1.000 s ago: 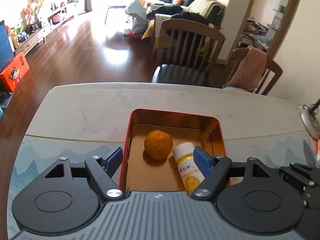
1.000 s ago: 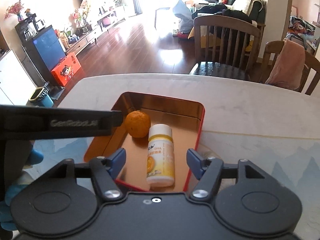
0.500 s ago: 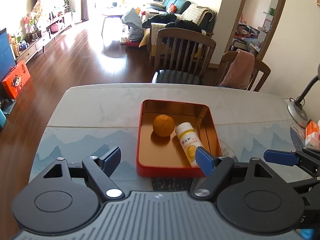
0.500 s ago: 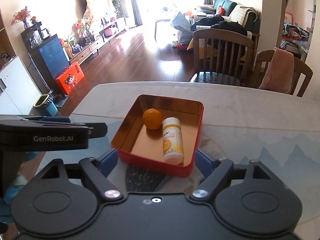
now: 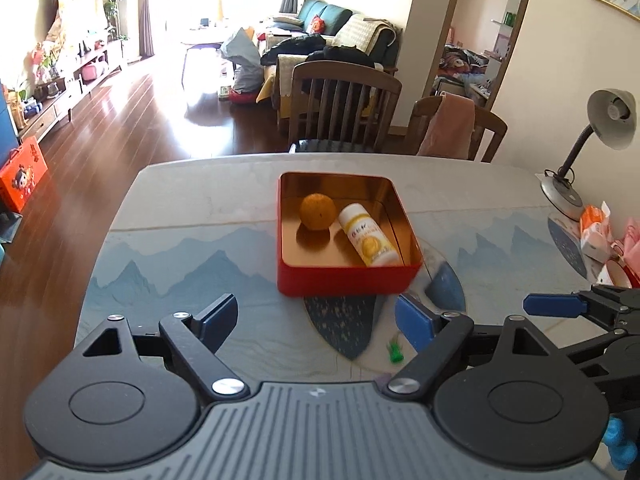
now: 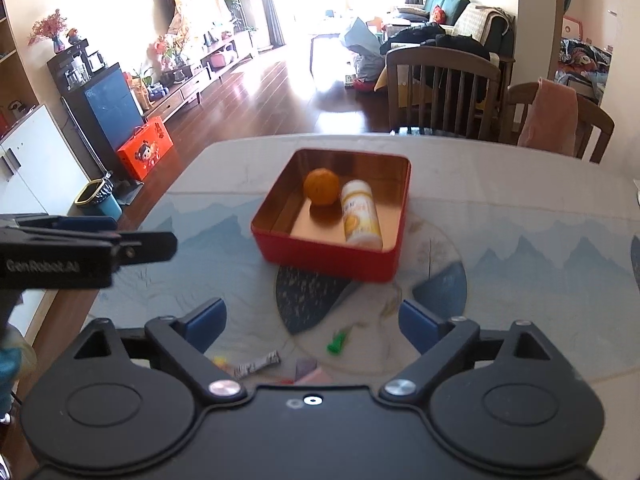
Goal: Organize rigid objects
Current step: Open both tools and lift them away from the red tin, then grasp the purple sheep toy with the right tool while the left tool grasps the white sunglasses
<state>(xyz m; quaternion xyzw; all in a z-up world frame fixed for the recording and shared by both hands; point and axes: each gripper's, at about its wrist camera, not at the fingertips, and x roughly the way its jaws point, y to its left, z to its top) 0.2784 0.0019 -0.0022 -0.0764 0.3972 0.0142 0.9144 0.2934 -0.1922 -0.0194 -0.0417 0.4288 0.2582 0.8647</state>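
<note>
Rigid objects for this task, an orange (image 5: 318, 212) and a white pill bottle (image 5: 368, 236), lie in the red tin (image 5: 348, 280) ahead of both grippers, well beyond the fingertips. The orange sits toward the tin's far left. The bottle lies on its side just to the right of it, cap end farther away; whether the two touch cannot be told.

Left gripper (image 5: 316, 320): jaws spread wide, nothing between them. Right gripper (image 6: 310, 320): the same. Both sets of jaws have just been opening. Neither gripper touches the tin.

Handling, as a judgement:
- Tin: looks like thin metal, stiff, light, with smooth walls likely to slip. Grip should be taken on a side wall, one pad inside and one outside.
- Bottle: hard plastic, light, prone to roll. Grip across the body, not the cap.
- Orange: firm but can bruise; grip across its middle with moderate force.

Small items lie on the table mat (image 6: 224, 240) close under the right gripper's fingers, among them a green piece (image 6: 338, 342) and a small sachet (image 6: 258, 364).
</note>
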